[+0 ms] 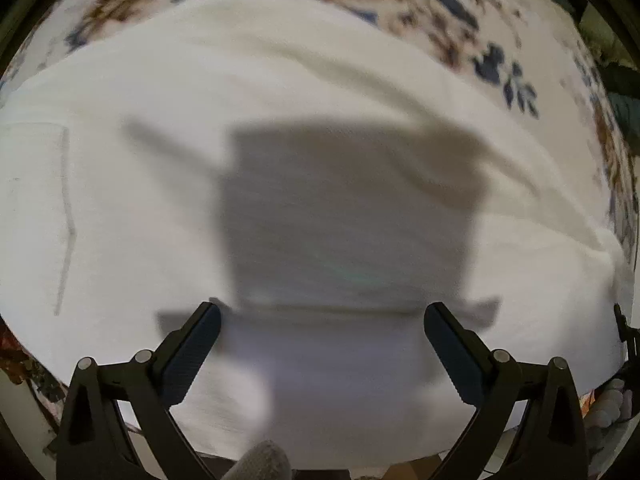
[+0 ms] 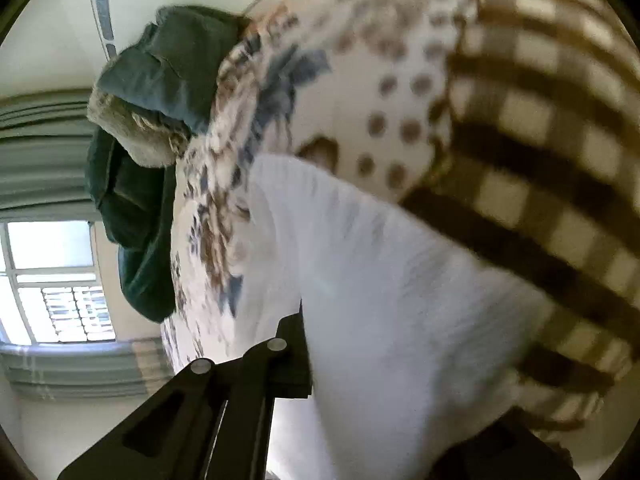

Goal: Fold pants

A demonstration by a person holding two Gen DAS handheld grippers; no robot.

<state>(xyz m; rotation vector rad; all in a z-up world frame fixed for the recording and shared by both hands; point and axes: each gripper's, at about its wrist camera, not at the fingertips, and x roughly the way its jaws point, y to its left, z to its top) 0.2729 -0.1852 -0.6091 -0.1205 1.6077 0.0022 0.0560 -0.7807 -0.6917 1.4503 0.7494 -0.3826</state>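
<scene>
Left tool (image 1: 322,322): jaws wide apart, nothing between them, hovering just above the pants (image 1: 160,208). Its own shadow (image 1: 344,208) falls square on the cloth, so it looks close to the surface.

Pants: white, spread flat across the bed and filling most of the left view. Faint seam or pocket line (image 1: 66,216) on the far left; long soft ridges run diagonally across the upper part. Judgement: light, limp knit or cotton, no stiffness, will drape and sag when lifted and drag along whatever lies under it. Not slippery, not fragile. Best hold is an edge or corner, hem or waistband, pinching all layers together; a mid-panel pinch would likely just raise a tent.

Right tool (image 2: 310,344): one finger (image 2: 292,356) visible and pressed against white cloth, the other hidden behind the fabric. Looks to be clamped on a fold of the pants, raised off the bed, but jaw gap not visible. View is blurred.

Surface: bed with a floral sheet (image 1: 472,28), brown and blue print; soft, gives under pressure. In the right view, a dotted pillow (image 2: 384,92) and a brown checked blanket (image 2: 552,128) lie beyond the pants.

Room: dark green garment (image 2: 160,80) heaped at the bed edge, window (image 2: 52,280) with grey-green curtains (image 2: 40,152) behind.
</scene>
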